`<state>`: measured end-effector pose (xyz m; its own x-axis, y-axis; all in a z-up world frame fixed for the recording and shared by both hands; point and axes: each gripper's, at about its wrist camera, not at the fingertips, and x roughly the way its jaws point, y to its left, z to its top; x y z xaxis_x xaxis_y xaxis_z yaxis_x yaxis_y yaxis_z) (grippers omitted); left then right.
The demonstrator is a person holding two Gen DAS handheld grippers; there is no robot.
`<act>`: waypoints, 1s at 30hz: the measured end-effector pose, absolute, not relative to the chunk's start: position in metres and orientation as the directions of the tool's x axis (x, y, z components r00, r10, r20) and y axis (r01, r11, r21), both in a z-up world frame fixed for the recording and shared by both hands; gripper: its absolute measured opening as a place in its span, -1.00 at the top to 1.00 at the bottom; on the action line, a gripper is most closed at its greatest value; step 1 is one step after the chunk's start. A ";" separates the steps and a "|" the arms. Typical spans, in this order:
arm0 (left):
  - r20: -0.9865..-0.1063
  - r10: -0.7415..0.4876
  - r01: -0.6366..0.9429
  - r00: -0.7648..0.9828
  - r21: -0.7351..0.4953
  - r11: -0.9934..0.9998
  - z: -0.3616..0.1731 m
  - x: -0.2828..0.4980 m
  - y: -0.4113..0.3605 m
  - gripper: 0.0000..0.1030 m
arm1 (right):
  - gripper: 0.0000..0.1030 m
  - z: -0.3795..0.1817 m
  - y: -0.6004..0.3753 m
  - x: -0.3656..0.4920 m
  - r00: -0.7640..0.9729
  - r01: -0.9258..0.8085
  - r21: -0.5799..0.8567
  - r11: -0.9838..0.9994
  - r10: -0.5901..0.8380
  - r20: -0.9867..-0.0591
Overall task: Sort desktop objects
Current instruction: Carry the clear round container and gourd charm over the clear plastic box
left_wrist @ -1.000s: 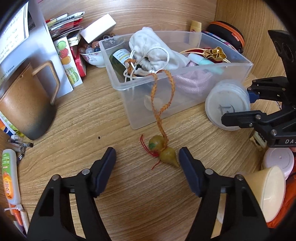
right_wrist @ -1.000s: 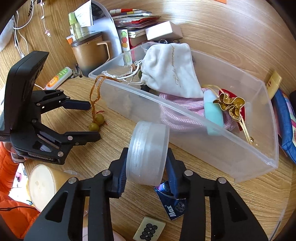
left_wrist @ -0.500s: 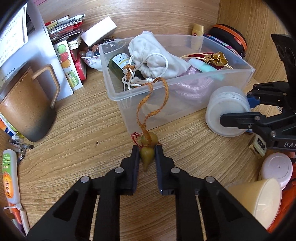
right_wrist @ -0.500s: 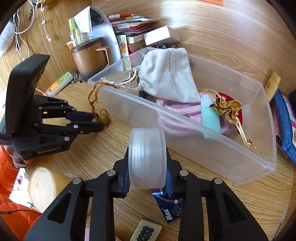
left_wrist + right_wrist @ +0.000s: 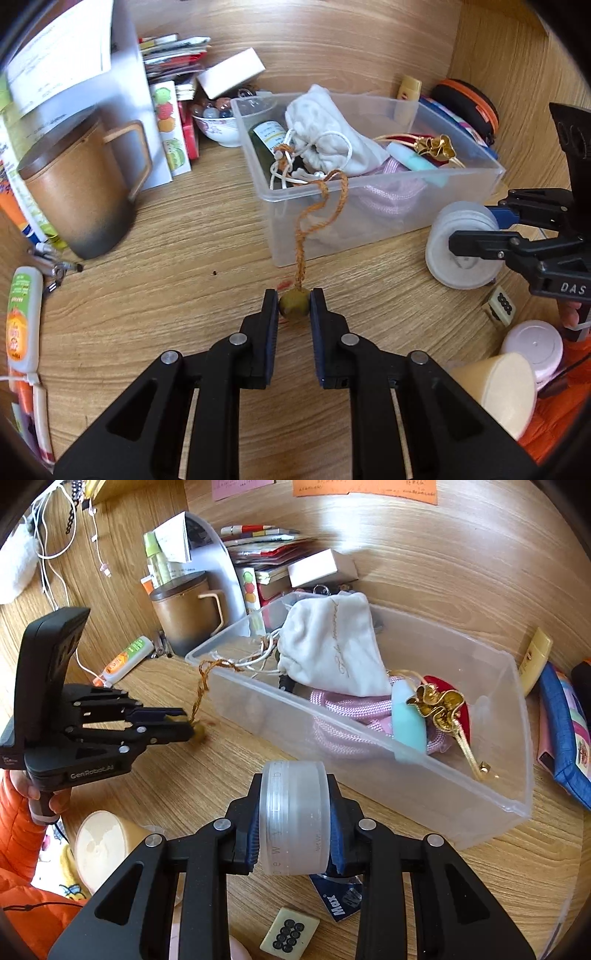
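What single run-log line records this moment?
left claw: shut on gourd charm | cord: draped over bin rim | right claw: shut on round jar | jar: outside bin

"GenRobot.AI" on left tool (image 5: 181, 725)

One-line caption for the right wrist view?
Right gripper holds a frosted jar beside the clear bin.

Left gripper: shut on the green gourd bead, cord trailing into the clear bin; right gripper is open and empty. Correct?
Not quite. The right gripper is shut on a frosted round jar, as the right wrist view shows. The rest stands: left gripper grips the gourd bead, cord running into the bin.
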<state>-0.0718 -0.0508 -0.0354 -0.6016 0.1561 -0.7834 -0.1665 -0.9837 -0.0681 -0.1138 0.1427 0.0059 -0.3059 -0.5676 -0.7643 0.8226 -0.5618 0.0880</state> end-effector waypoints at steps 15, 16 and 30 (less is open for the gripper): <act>-0.713 0.159 -0.140 -0.683 -0.086 -0.986 -0.005 -0.060 -0.051 0.69 | 0.48 0.042 0.147 -0.107 -0.375 0.830 0.040 -0.557 -0.609 -0.699; -0.710 0.162 -0.139 -0.685 -0.091 -0.986 -0.004 -0.060 -0.051 0.69 | 0.48 0.044 0.149 -0.107 -0.376 0.829 0.044 -0.557 -0.614 -0.694; -0.631 0.195 -0.170 -0.751 -0.101 -0.980 0.034 -0.061 -0.049 0.69 | 0.48 0.066 0.155 -0.110 -0.400 0.829 0.044 -0.558 -0.646 -0.650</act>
